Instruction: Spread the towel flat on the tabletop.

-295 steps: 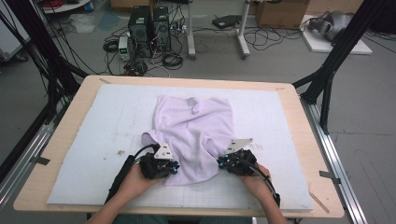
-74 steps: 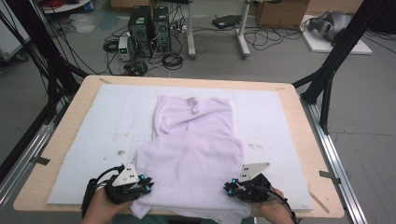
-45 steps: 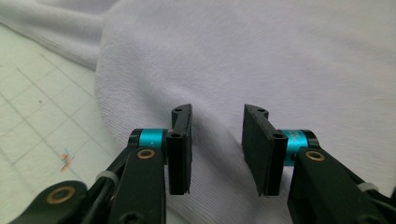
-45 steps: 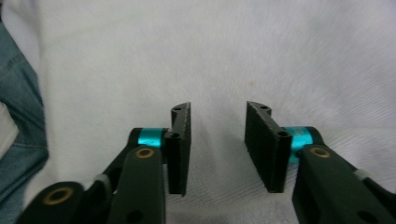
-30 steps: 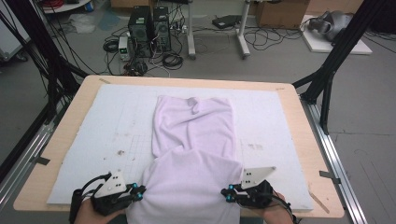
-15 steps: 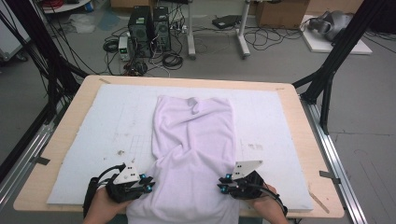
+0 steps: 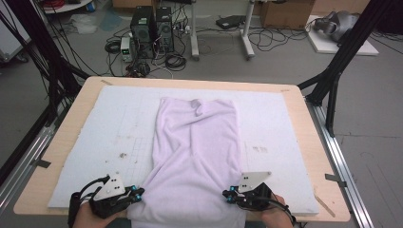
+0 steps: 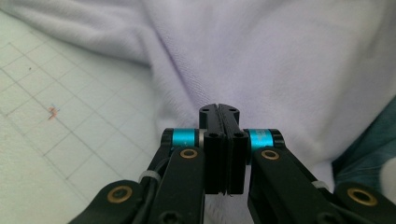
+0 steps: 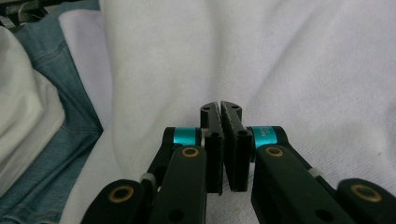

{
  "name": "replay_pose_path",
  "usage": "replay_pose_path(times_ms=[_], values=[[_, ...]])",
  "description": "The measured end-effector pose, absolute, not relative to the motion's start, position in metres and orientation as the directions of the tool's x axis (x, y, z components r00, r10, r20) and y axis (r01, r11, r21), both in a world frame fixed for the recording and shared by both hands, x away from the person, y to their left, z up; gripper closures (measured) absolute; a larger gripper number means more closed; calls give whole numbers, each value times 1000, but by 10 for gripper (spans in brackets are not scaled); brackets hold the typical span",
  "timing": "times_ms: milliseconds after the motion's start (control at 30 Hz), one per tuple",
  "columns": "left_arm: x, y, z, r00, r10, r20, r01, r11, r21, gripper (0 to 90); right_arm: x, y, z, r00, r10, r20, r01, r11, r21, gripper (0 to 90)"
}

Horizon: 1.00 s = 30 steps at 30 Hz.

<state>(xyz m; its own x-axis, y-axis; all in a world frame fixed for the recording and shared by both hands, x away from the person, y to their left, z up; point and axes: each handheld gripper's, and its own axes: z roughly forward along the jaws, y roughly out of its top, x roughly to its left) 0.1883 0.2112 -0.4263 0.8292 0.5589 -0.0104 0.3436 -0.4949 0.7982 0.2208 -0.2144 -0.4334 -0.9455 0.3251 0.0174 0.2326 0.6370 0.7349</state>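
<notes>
Cloth: pale lilac towel [image 7: 195, 156], soft, light and limp; I judge it will sag and crease wherever I leave it unsupported, and its nap should give my pads good bite.
Position: it lies on the white mat [image 7: 114, 128] down the middle of the table [image 7: 294, 95], its far edge toward 12 o'clock, its near edge hanging over the table's 6 o'clock side.
Long axis: runs 12 to 6 o'clock; the far end is squarer, the near end flares wider between my tools.
Left gripper [image 8: 219, 108]: jaws pressed together at the towel's near corner, at about 7 o'clock of the cloth; whether fabric is pinched between them I cannot tell.
Right gripper [image 9: 220, 105]: jaws nearly together, a thin slit between them, at the 5 o'clock corner; a fold caught inside I cannot make out.
Where to hold: the two near corners, pinched deep through the hem, so the cloth hangs evenly.
Risk: a shallow pinch may slip off the terry.
</notes>
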Motion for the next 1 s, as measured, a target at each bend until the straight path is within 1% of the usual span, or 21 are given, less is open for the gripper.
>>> replay_pose_path(times_ms=[33, 133, 200, 267, 333, 367, 433, 467, 500, 533, 567, 600, 633, 700, 800, 900, 933, 1000], values=[[184, 211, -423, 836, 548, -16, 335, -487, 807, 897, 219, -216, -430, -947, 321, 19, 228, 626, 745, 879], [177, 211, -414, 854, 520, -27, 311, -468, 827, 882, 216, -222, -419, -952, 304, 29, 214, 596, 774, 870], [181, 213, -414, 841, 541, -20, 323, -471, 821, 794, 217, -226, -414, -953, 297, 53, 223, 575, 788, 802], [191, 216, -418, 821, 571, -14, 336, -463, 820, 777, 220, -230, -411, -947, 316, 48, 230, 566, 792, 771], [205, 219, -425, 803, 596, -28, 361, -448, 818, 746, 224, -233, -411, -939, 343, 40, 243, 574, 782, 742], [210, 218, -428, 797, 603, -37, 375, -445, 813, 715, 226, -234, -412, -937, 347, 39, 247, 580, 776, 716], [222, 213, -436, 790, 610, -59, 412, -459, 787, 622, 230, -231, -417, -933, 359, 38, 262, 600, 756, 662], [226, 210, -440, 788, 613, -60, 421, -465, 779, 593, 233, -230, -422, -932, 360, 41, 270, 613, 743, 643], [229, 206, -443, 792, 607, -58, 421, -475, 773, 602, 236, -228, -427, -930, 364, 43, 278, 623, 731, 621], [230, 203, -445, 796, 603, -56, 418, -480, 772, 682, 239, -227, -432, -927, 371, 51, 289, 623, 727, 620], [230, 201, -446, 795, 605, -42, 407, -480, 777, 815, 241, -226, -437, -924, 377, 61, 304, 629, 716, 636], [230, 199, -445, 794, 606, -46, 408, -475, 780, 848, 243, -225, -442, -924, 378, 61, 307, 637, 707, 673], [228, 199, -443, 794, 607, -40, 402, -474, 783, 853, 244, -226, -444, -923, 382, 58, 302, 621, 723, 722], [223, 202, -437, 783, 622, -28, 391, -457, 799, 854, 246, -228, -444, -917, 390, 80, 322, 608, 725, 749], [214, 213, -426, 761, 648, -27, 394, -429, 813, 851, 244, -228, -443, -920, 388, 65, 313, 622, 718, 742], [207, 219, -420, 752, 659, -17, 392, -427, 815, 833, 245, -228, -444, -920, 386, 60, 308, 622, 720, 736], [206, 221, -420, 750, 661, -13, 392, -428, 815, 814, 245, -228, -444, -919, 389, 65, 313, 620, 719, 729], [207, 224, -420, 743, 669, -25, 401, -415, 817, 738, 244, -228, -443, -923, 379, 70, 310, 622, 719, 710]])
